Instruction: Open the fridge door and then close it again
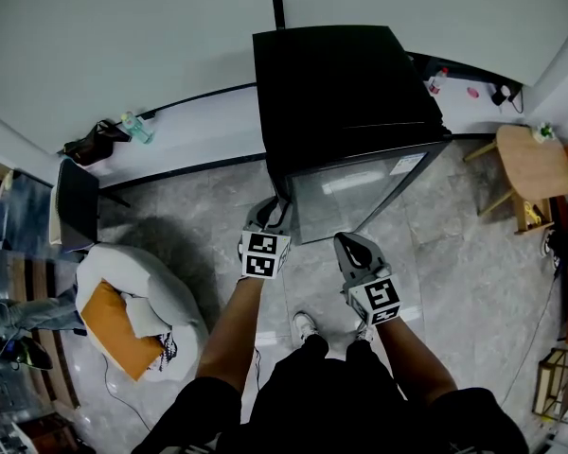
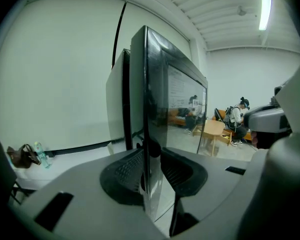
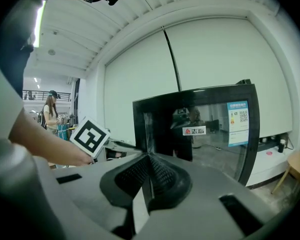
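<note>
Bright even light, fisheye-warped edges

The black compact fridge [image 1: 336, 74] stood upright on the grey floor [image 1: 454, 253] against the far wall [image 1: 123, 45]. Its glass door [image 1: 360, 192] was slightly ajar, hinged right, its left edge swung nearward.

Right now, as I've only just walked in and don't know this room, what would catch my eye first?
A black fridge with a glass door stands by the white wall, and the left gripper grips that door's edge. The right gripper hangs shut and empty just in front; a white beanbag with an orange cushion sits at the left of the head view.
</note>
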Tool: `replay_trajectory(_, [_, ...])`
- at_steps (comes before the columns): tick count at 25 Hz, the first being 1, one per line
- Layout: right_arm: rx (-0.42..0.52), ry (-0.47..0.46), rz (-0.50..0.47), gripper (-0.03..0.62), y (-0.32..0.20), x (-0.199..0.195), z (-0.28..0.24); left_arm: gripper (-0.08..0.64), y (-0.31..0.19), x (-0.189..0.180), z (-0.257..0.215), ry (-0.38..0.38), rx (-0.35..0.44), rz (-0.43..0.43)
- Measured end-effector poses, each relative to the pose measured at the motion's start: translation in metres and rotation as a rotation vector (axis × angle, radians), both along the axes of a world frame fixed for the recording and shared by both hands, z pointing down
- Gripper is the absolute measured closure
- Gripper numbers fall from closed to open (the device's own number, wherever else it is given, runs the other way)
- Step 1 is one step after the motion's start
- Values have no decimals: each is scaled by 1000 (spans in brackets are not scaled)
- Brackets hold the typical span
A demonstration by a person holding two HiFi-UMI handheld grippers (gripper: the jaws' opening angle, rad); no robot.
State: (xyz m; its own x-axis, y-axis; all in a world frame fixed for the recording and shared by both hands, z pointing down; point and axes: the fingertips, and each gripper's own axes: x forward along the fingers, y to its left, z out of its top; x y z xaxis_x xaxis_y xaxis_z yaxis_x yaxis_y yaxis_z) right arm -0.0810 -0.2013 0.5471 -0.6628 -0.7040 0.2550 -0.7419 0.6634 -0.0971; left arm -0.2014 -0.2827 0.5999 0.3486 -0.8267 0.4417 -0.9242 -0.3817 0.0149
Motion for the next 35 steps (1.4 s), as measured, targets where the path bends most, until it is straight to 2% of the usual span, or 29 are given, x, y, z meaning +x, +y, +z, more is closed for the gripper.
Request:
replay_trajectory(7, [36,-3,20,583,-1,-2,-8,442,23,9,-1,20,-2,-9])
replay_trajectory(13, [43,-20,31,583,18,4,-12,453,45,18,-2,-32,-17,1])
replay_trajectory(18, [54,-18,24,583,33,19,-18,460,63,27,-2,-41,-35,-9])
replay_trajectory(23, [61,-8,-1,583,50,36,-21,465,85,38,-2,-42,-42,-31])
replay_trajectory(29, [14,15,-42,583,75,56,-11,471,112,57,-1,-42,-60,-44])
replay_trajectory(35, [33,7,-76,583,89,72,-15,472,134,79,-3,-46,-58,-53])
